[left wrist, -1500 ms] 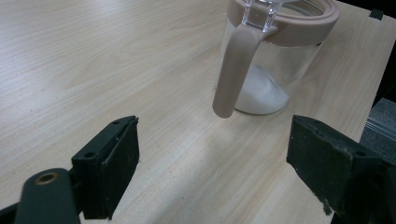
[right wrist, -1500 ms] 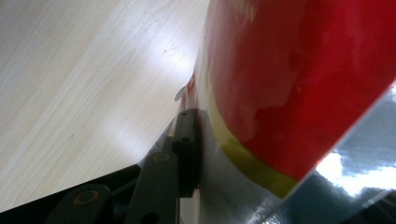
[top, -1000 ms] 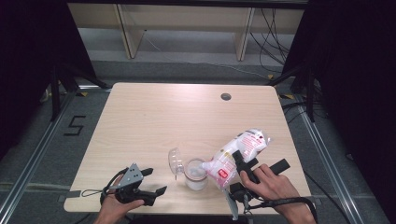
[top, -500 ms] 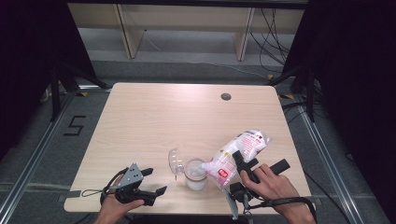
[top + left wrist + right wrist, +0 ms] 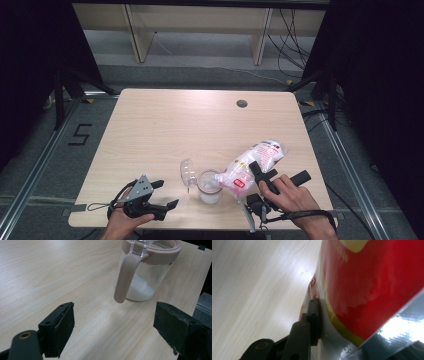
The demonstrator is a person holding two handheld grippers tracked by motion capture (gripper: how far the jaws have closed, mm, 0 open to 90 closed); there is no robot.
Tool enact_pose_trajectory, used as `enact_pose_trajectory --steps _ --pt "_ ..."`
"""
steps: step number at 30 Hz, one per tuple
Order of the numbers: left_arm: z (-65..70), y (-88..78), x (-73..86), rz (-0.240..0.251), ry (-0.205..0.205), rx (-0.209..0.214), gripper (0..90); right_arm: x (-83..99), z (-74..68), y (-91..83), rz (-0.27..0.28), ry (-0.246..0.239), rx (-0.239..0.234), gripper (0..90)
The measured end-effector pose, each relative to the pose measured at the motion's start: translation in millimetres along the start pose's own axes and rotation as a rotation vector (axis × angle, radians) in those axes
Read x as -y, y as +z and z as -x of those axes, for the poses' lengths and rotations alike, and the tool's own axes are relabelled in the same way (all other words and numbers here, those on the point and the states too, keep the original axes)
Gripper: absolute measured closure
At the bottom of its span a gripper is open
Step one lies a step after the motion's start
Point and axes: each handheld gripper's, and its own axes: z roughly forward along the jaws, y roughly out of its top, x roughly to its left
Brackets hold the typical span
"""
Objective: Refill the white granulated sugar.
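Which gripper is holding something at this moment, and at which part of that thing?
The right gripper clamps the white and red plastic bag at its middle, spout tilted over the clear jar. The left gripper is open, holding nothing.

My right gripper [image 5: 261, 176] hides 1 jaw behind the bag [image 5: 372, 282]; its print is cropped, unreadable.

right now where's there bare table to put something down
The whole far half is bare, apart from the cable hole. The near left is free beyond the left gripper. It is crowded near the front edge: jar, tilted bag, right gripper.
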Motion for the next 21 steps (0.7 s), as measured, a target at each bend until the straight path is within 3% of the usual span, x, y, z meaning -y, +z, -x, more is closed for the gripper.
enact_pose_trajectory --steps 2,3,4,8,10,11,12,13,14,15,17,18,19,21 --pt "0.0 -0.1 0.0 0.002 -0.001 0.000 16.6 1.9 -1.2 0.8 0.004 0.026 0.000 73.7" --pt "0.0 -0.4 -0.1 -0.001 0.002 -0.005 16.6 3.0 0.2 2.5 0.019 0.006 0.007 73.8" --pt "-0.1 0.0 0.0 0.001 -0.001 0.000 16.6 5.0 -1.5 4.4 0.033 0.009 0.039 73.9" --pt "0.1 0.3 0.2 -0.002 -0.001 0.001 16.6 9.5 -3.0 6.1 0.052 0.036 0.012 74.1" --pt "0.0 1.0 0.4 0.002 -0.003 0.003 16.6 10.6 -9.8 6.0 0.052 0.125 -0.003 74.3" --pt "-0.1 0.9 0.3 0.001 -0.003 0.003 16.6 11.8 -6.1 6.7 0.066 0.080 -0.003 74.4" --pt "-0.1 0.9 0.3 0.001 -0.003 0.003 16.6 13.3 -7.5 7.1 0.071 0.107 -0.007 74.5" --pt "-0.3 0.7 0.2 0.002 0.002 0.003 16.6 15.0 -5.0 6.4 0.081 0.085 -0.010 74.5" --pt "-0.4 0.6 0.2 0.002 0.003 0.004 16.6 16.1 -5.4 6.4 0.095 0.099 0.010 74.7" --pt "-0.4 0.6 0.2 0.002 0.002 0.004 16.6 17.5 -7.4 5.1 0.091 0.143 -0.003 74.8" --pt "-0.3 0.0 -0.1 -0.003 0.005 0.000 16.6 19.4 -8.0 5.8 0.112 0.177 0.004 75.1" --pt "0.1 0.1 0.0 -0.002 0.000 0.000 16.6 19.6 -9.1 3.1 0.085 0.207 -0.027 75.4" --pt "0.0 -0.1 -0.1 -0.002 0.002 0.000 16.6 20.2 -7.4 4.0 0.103 0.185 -0.017 75.6" --pt "0.0 -0.3 -0.2 -0.001 0.000 -0.004 16.6 22.1 -8.7 3.9 0.107 0.195 -0.036 76.2"
